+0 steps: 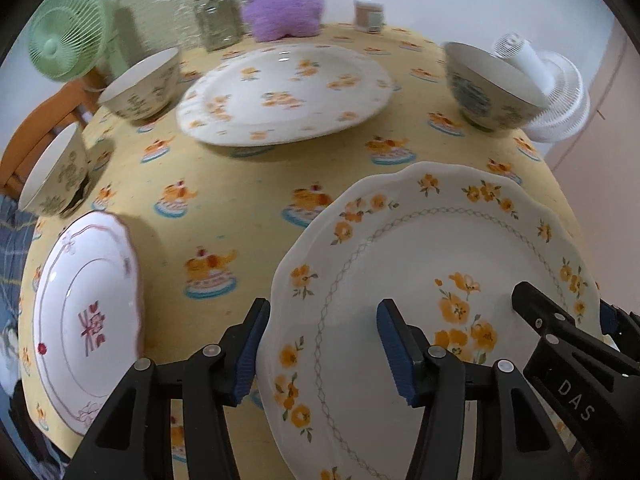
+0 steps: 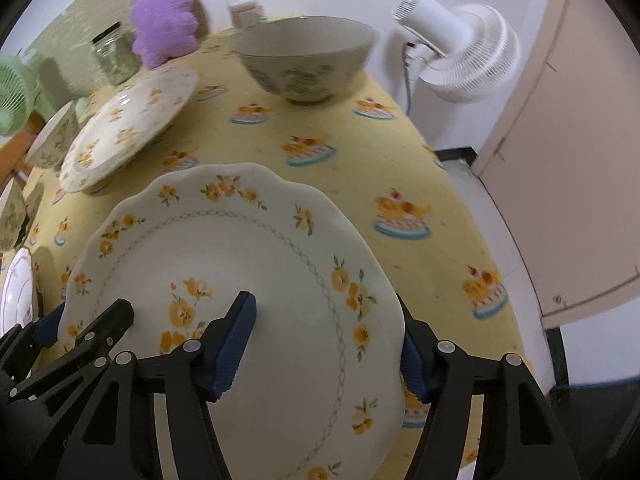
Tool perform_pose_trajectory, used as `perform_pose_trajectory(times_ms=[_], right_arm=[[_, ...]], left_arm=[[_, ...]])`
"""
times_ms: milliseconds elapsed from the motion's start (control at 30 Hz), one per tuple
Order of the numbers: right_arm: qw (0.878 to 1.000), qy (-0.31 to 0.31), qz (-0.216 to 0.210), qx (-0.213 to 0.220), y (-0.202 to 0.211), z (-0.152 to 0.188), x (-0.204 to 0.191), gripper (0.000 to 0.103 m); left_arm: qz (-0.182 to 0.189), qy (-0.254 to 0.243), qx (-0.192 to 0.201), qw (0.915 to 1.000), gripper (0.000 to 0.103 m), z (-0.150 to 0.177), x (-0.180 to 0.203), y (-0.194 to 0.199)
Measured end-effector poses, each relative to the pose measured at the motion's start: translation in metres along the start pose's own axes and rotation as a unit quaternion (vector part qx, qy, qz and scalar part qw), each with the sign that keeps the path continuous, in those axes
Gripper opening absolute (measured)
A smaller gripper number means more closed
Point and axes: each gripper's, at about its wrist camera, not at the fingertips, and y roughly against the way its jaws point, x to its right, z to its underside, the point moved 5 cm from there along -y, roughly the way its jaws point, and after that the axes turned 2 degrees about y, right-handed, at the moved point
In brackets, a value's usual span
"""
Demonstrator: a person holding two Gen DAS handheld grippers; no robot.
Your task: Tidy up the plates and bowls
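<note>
A scalloped white plate with orange flowers (image 1: 440,248) (image 2: 240,240) lies at the near edge of the yellow table, and both grippers straddle its rim. My left gripper (image 1: 324,306) has one finger outside the plate's left edge and the other over its well. My right gripper (image 2: 324,300) sits the same way on the right edge, its outer finger (image 2: 414,356) partly hidden by the rim. The pads do not visibly clamp the rim on either side. Each gripper also shows at the edge of the other's view. A second flowered plate (image 1: 284,92), a pink-patterned plate (image 1: 88,320) and three bowls (image 1: 140,84) (image 1: 56,172) (image 1: 492,84) stand around.
At the far edge stand a glass jar (image 1: 218,16), a purple plush toy (image 1: 284,0) and a small cup (image 1: 370,16). A green fan (image 1: 68,36) is at far left and a white fan (image 2: 468,52) beside the table at right. A wooden chair (image 1: 44,120) is at left.
</note>
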Motion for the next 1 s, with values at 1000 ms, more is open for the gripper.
perform_pose_trajectory(times_ms=[1000], right_arm=[[0.995,0.1,-0.024,-0.01,-0.015,-0.024,-0.055,0.071]], left_arm=[[-0.014,0.046,0.015,0.9987,0.074,0.002,-0.031,0.014]])
